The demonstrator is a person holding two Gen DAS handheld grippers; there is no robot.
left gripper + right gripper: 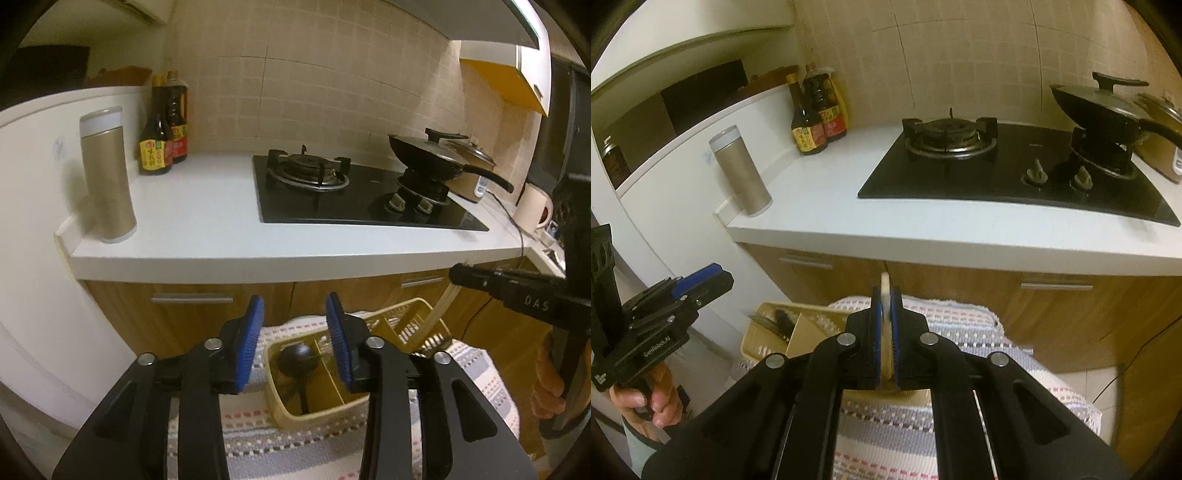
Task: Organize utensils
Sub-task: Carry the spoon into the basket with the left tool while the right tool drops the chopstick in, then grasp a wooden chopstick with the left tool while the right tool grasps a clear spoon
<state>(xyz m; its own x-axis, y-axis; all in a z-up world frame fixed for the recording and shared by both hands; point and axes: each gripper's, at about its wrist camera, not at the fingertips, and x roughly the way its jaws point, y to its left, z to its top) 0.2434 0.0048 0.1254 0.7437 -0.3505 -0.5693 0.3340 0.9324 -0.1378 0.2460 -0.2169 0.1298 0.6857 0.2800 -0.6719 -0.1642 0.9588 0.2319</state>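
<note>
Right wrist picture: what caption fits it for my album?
The right gripper clamps pale chopsticks above a striped cloth, the utensil tray nearby.

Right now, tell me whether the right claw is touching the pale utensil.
Touching. The right wrist view shows the right claw shut on the pale utensil, blue pads pressed against both its flat sides.
</note>
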